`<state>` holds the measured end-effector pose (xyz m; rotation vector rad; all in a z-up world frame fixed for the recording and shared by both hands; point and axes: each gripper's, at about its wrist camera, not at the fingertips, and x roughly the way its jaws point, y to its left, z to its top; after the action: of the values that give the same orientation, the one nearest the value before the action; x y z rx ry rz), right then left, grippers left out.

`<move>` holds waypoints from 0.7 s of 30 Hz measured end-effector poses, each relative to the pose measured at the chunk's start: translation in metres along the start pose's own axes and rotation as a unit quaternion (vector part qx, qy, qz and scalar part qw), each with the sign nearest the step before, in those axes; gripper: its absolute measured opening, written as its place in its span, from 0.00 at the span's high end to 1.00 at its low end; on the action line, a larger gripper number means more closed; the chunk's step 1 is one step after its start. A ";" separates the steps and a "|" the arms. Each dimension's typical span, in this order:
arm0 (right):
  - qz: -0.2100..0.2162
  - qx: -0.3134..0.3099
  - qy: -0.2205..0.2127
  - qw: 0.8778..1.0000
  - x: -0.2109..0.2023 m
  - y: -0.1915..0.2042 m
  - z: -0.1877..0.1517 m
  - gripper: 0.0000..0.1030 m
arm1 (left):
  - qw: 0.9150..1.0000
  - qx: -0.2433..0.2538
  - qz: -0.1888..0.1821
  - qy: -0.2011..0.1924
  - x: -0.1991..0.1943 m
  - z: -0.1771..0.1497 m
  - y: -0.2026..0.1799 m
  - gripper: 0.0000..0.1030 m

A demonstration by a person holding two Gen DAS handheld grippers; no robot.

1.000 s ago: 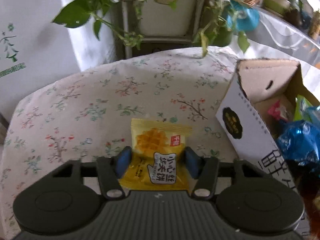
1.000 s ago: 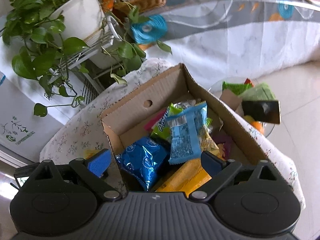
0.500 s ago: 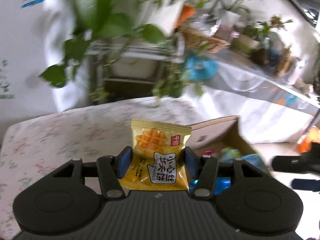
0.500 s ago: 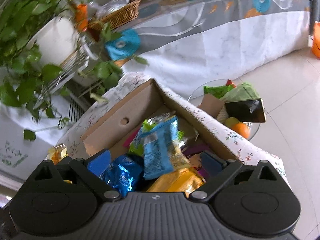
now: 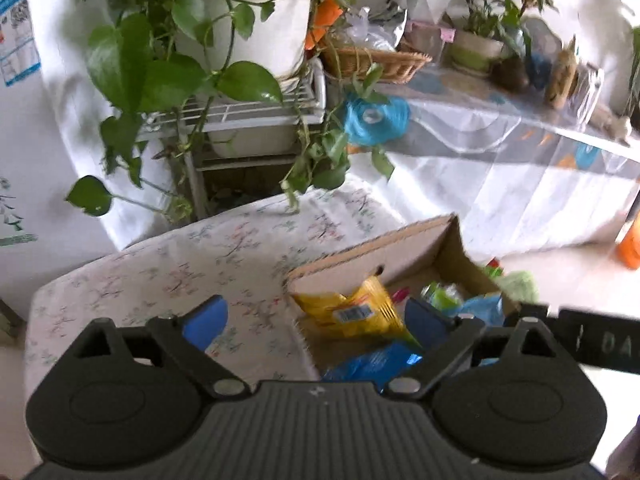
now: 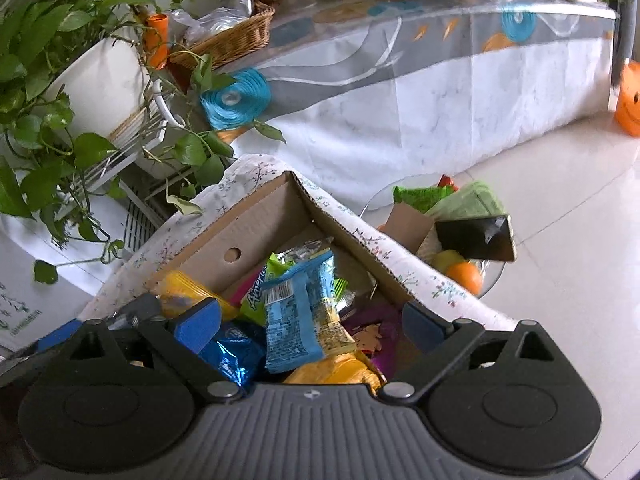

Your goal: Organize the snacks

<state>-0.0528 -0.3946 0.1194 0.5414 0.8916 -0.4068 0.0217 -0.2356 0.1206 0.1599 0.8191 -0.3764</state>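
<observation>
The left gripper (image 5: 316,320), a second ago clamped on the yellow waffle packet (image 5: 352,312), is opening with nothing between its jaws, the packet now lying in the cardboard box (image 5: 400,240) at the tabletop's right edge, so one more snack is stowed.

Snack box filling up nicely

Yellow waffle packet (image 5: 352,312) lies tilted, barcode side up, in the open cardboard box (image 5: 360,260), between and just beyond the left fingers (image 5: 206,316), touching neither. Blue foil bag (image 6: 232,354), light-blue packet (image 6: 300,312) and green packet (image 6: 260,292) lie piled between the right fingers (image 6: 420,324).
</observation>
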 end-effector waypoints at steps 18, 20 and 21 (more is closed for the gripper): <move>-0.045 -0.073 -0.014 0.996 0.004 0.018 -0.009 0.00 | 0.998 -0.024 0.050 0.036 -0.005 -0.024 0.012 0.01; -0.050 -0.076 -0.014 0.996 0.004 0.018 -0.010 0.00 | 0.998 -0.020 0.052 0.038 -0.006 -0.024 0.011 0.01; -0.052 -0.077 -0.014 0.996 0.004 0.018 -0.011 0.00 | 0.998 -0.017 0.053 0.038 -0.007 -0.024 0.010 0.01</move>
<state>-0.0475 -0.3746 0.1155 0.3471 0.9185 -0.4355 0.0051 -0.2174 0.1089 0.1868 0.8869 -0.2576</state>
